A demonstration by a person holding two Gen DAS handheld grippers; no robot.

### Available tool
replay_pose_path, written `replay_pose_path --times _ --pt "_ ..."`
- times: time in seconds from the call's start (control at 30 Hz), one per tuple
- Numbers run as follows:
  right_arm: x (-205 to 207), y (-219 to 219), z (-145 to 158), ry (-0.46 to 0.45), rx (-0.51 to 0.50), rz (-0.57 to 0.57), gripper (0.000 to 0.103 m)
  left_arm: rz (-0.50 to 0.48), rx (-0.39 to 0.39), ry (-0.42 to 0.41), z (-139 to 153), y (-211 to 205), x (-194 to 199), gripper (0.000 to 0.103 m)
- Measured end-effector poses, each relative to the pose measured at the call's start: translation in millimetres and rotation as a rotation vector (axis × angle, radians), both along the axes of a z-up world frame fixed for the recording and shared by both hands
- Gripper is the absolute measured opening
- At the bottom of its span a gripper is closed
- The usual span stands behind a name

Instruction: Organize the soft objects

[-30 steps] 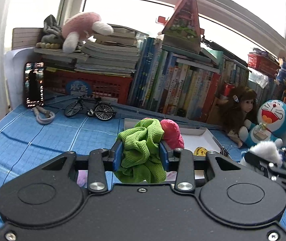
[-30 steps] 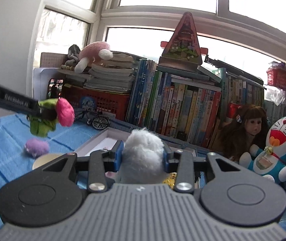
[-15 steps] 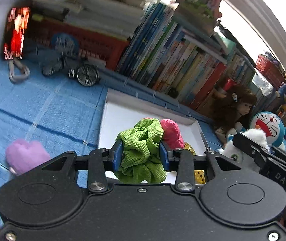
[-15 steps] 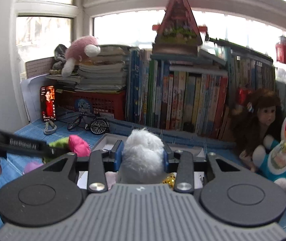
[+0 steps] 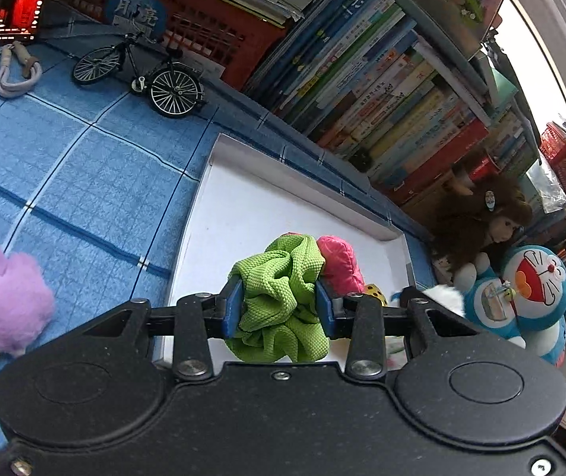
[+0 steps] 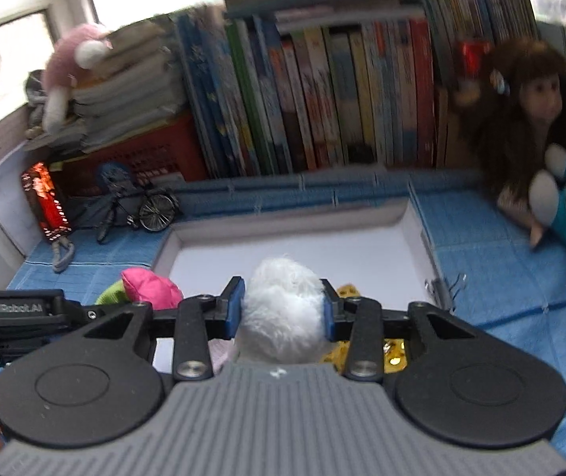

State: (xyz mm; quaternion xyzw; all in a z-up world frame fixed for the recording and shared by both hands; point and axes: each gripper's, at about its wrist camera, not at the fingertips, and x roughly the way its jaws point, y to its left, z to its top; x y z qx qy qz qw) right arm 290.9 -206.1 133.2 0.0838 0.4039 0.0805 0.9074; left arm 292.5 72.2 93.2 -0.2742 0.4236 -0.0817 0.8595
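Left wrist view: the left gripper [image 5: 279, 303] has its jaws closed narrow on a bunched green scrunchie [image 5: 279, 293], with a pink soft piece [image 5: 340, 263] bulging out at 1 o'clock of it; whether the two are joined I cannot tell. Both hang over the near part of the white tray [image 5: 267, 166], whose floor is mostly bare. A yellow die [image 5: 376, 292] sits in the tray at 3 o'clock of the jaws. On the blue desk [image 5: 84, 182], at 9 o'clock and outside the tray, lies a purple plush [image 5: 3, 301]. A toy bicycle [image 5: 140, 75] stands at 11 o'clock, a blue cat plush [image 5: 532, 289] at 3 o'clock.

Right wrist view: the right gripper [image 6: 281, 313] holds a white fluffy pompom [image 6: 283, 313] squeezed between its jaws, also over the tray's near edge. The left gripper enters at 9 o'clock with the pink piece showing. A doll [image 6: 528, 119] leans at 2 o'clock, beyond the tray wall.

My reading: this is the carry-and-place step, both soft things poised above the tray. The next move calls for lowering each over bare tray floor, well apart from one another, then opening the jaws. The purple plush remains to be collected.
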Motion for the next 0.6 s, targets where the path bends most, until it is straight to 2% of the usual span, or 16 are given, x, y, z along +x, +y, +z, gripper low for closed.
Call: replay_pose_path --times 0.17,0.43,0.6 --pt "13.3 10.4 -15.9 0.042 -0.033 -0.009 0.044 0.002 0.011 0.024 -10.4 -0.4 12.9 0.036" --pt "28.4 16.4 -36.4 0.102 -0.024 -0.027 0.042 -0.010 0.010 0.052 -22.8 3.2 31.0 0.036" --pt "31.0 20.9 -39.5 0.104 -0.057 -0.021 0.040 -0.027 0.011 0.060 -27.3 0.6 37.5 0.037"
